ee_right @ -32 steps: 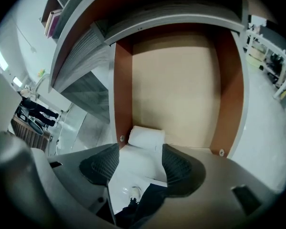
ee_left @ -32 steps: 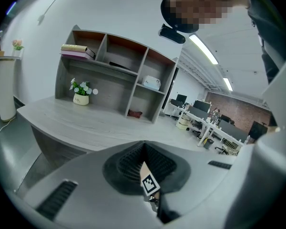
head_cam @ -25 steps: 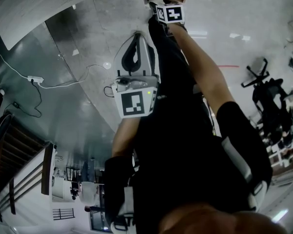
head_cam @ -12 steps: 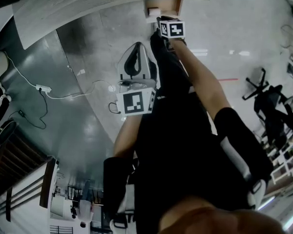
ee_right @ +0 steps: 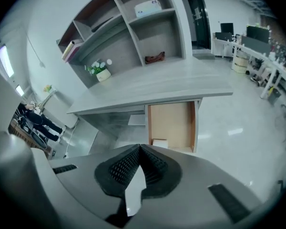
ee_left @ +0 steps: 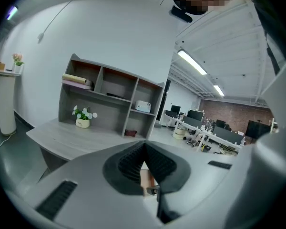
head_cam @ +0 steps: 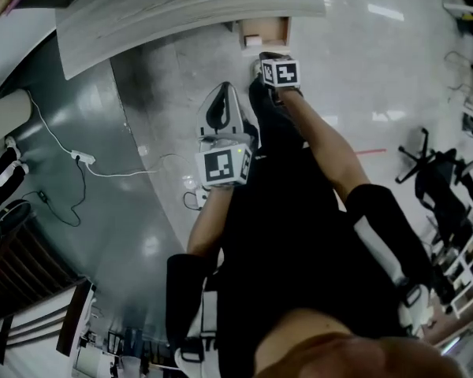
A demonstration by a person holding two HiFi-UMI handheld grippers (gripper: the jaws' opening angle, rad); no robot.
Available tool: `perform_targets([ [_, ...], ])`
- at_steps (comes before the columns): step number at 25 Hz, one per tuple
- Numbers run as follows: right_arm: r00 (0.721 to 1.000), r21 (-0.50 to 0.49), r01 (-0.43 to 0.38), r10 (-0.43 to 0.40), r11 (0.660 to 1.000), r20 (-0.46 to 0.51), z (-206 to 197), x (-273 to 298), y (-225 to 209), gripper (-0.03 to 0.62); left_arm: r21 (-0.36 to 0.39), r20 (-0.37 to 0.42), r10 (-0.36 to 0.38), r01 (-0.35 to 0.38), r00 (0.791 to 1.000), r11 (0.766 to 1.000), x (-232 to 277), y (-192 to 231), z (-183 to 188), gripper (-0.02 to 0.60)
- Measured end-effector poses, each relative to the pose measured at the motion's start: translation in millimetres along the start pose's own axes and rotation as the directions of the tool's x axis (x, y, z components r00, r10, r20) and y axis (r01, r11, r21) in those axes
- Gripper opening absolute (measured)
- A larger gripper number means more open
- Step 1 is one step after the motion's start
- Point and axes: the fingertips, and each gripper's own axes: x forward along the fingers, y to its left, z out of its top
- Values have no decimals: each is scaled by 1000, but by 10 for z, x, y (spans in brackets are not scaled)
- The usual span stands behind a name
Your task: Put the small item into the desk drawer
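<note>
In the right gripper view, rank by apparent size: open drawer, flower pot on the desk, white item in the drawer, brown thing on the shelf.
1. open drawer
2. flower pot
3. brown thing and white item: near alike, and at different distances from the camera, so unranked.

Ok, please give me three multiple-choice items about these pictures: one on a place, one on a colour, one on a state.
1. Where does the small white item lie?
A) on the desktop
B) inside the drawer
C) on a shelf

2. What colour is the drawer's inside?
A) light brown wood
B) blue
C) black

3. How is the right gripper?
A) wide open
B) shut on the white item
C) shut, holding nothing

Answers:
1 B, it sits in a near corner of the open drawer.
2 A, the bare bottom shows pale wood.
3 C, its jaws have just closed and meet with nothing between them.
</note>
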Motion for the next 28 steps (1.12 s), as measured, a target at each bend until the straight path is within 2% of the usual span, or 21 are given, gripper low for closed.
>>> perform_targets([
  [6,996,-2,15,-15,1000,85,31,-496,187,0,53,20,-34,33,999,998,-326,29,10,-8],
  [12,983,-3,21,-21,1000,185,63,-1008,379,0,47,12,-83,82,996,995,-550,42,36,-8],
  [17,966,-25,2,4,1000,257,78,-1461,569,0,50,12,-100,100,995,994,-690,2,90,-8],
  [22,943,-99,-37,67,994,326,142,-1836,739,0,43,12,-92,91,996,995,-706,-35,119,-8],
  [28,911,-112,-63,103,992,400,258,-2333,699,0,35,0,-79,79,997,996,-659,-198,173,-8],
])
